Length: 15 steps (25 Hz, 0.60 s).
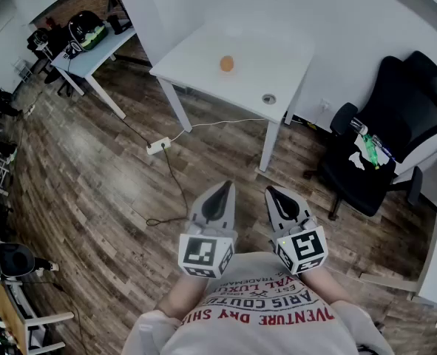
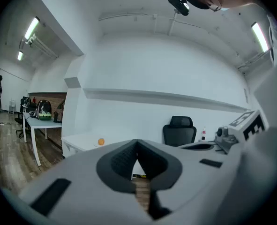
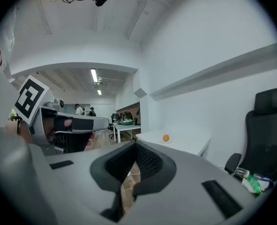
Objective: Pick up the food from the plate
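A small orange piece of food (image 1: 226, 63) lies on a white plate on the white table (image 1: 196, 58), far ahead of me across the wooden floor. It also shows as an orange dot in the left gripper view (image 2: 101, 142) and in the right gripper view (image 3: 166, 138). My left gripper (image 1: 223, 188) and right gripper (image 1: 273, 193) are held side by side close to my body and point toward the table. Each has its jaws together with nothing between them, as the left gripper view (image 2: 137, 147) and the right gripper view (image 3: 135, 146) both show.
A black office chair (image 1: 384, 135) with a green bottle on its seat stands right of the table. A power strip (image 1: 157, 146) and its cable lie on the floor ahead. A small round object (image 1: 268, 99) sits near the table's front edge. Another table (image 1: 92, 50) stands far left.
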{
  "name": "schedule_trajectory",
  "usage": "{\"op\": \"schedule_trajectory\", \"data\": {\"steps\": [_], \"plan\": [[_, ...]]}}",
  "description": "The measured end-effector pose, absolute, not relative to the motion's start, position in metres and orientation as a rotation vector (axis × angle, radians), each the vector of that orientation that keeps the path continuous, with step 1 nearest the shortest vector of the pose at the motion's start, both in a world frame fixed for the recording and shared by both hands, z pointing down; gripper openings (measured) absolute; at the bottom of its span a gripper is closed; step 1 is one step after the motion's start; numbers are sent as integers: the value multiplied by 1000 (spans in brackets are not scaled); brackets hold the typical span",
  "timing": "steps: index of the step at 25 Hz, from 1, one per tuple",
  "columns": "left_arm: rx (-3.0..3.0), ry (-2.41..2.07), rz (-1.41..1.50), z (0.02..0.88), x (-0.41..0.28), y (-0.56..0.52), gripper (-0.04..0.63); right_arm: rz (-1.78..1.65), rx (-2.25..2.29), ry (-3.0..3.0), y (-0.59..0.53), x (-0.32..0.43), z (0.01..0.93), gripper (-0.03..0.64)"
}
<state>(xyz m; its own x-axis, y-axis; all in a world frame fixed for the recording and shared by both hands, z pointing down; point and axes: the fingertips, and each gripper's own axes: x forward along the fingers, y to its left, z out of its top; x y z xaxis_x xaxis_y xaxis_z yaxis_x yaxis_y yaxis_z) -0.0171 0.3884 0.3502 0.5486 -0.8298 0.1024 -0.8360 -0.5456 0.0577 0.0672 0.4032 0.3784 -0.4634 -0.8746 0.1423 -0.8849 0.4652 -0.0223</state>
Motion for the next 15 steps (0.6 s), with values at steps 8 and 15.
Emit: {"op": "schedule_trajectory", "data": {"steps": [8, 15], "plan": [[2673, -1444, 113, 353, -14, 382, 6, 160, 1574, -2598, 398, 71, 379, 11], [2681, -1441, 115, 349, -12, 382, 6, 138, 1608, -2588, 397, 75, 379, 11]]}}
